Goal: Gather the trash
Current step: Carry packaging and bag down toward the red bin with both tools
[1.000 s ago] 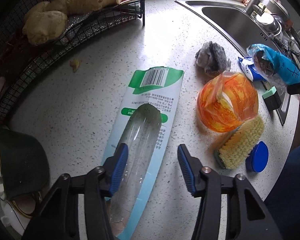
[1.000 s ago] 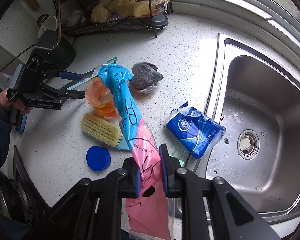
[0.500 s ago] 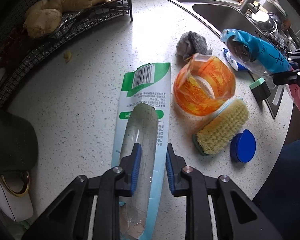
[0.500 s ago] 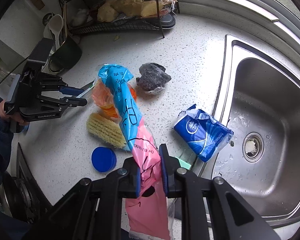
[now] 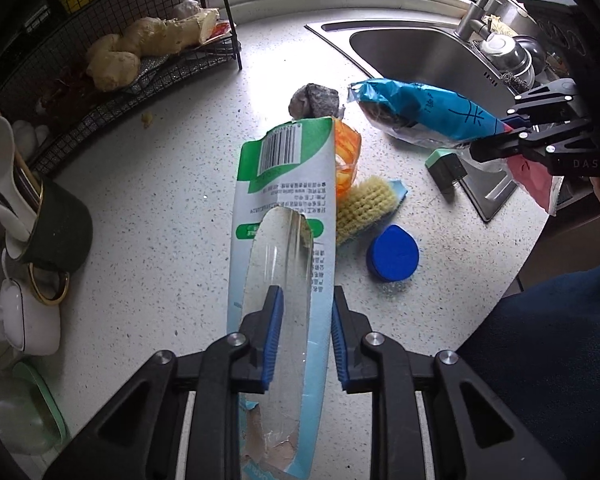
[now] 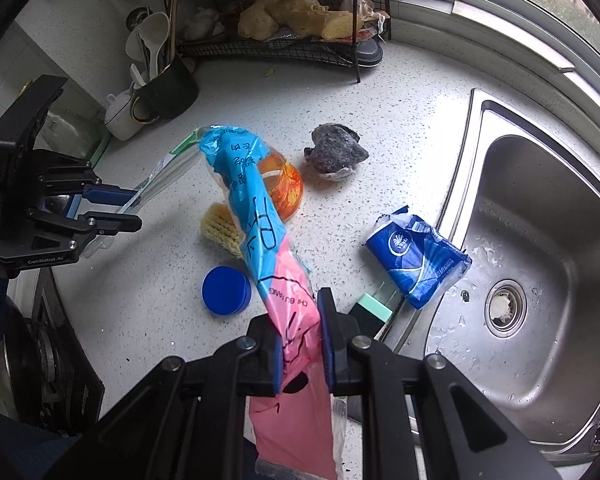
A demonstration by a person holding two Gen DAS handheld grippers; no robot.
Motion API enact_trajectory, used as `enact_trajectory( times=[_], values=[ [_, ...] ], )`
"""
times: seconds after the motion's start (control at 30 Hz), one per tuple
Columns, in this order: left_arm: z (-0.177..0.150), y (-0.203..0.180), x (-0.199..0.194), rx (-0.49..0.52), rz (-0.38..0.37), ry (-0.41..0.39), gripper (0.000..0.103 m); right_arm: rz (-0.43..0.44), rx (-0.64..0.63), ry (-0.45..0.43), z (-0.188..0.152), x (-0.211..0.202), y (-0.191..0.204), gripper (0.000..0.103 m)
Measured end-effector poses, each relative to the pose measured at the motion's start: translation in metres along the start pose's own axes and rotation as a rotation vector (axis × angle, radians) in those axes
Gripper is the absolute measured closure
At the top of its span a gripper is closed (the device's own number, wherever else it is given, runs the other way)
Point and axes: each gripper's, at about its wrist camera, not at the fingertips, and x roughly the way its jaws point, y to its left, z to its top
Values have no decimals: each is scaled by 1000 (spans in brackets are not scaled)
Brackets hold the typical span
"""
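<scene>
Lifted off the surface [image 5: 148, 208], the packaging [image 5: 288, 216] sits pinched in the left claw [image 5: 304, 336]; right claw [image 6: 302, 344] pinches the bag [image 6: 256, 216]. Slick plastic could slip free.

Countertop [image 5: 148, 216] bare between wire rack [image 5: 112, 92] and green mug [image 5: 56, 228]: passage open there. Centre blocked by clustered orange bag [image 6: 284, 188], scrub brush [image 5: 366, 206], blue lid [image 6: 226, 290], grey crumpled wad [image 6: 334, 150]. Sink [image 6: 540, 240] edge obstructed by blue tissue pack [image 6: 418, 262], green sponge block [image 6: 374, 312].
</scene>
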Motion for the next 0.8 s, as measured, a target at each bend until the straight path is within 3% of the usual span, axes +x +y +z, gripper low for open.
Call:
enact_trajectory(
  times=[0.37, 0.8],
  values=[
    [-38, -76, -45, -86, 62, -31, 82, 39, -94, -46, -45, -34, 15, 89],
    [-70, -208, -56, -181, 124, -46, 82, 66, -201, -80, -132, -80, -4, 89]
  ],
)
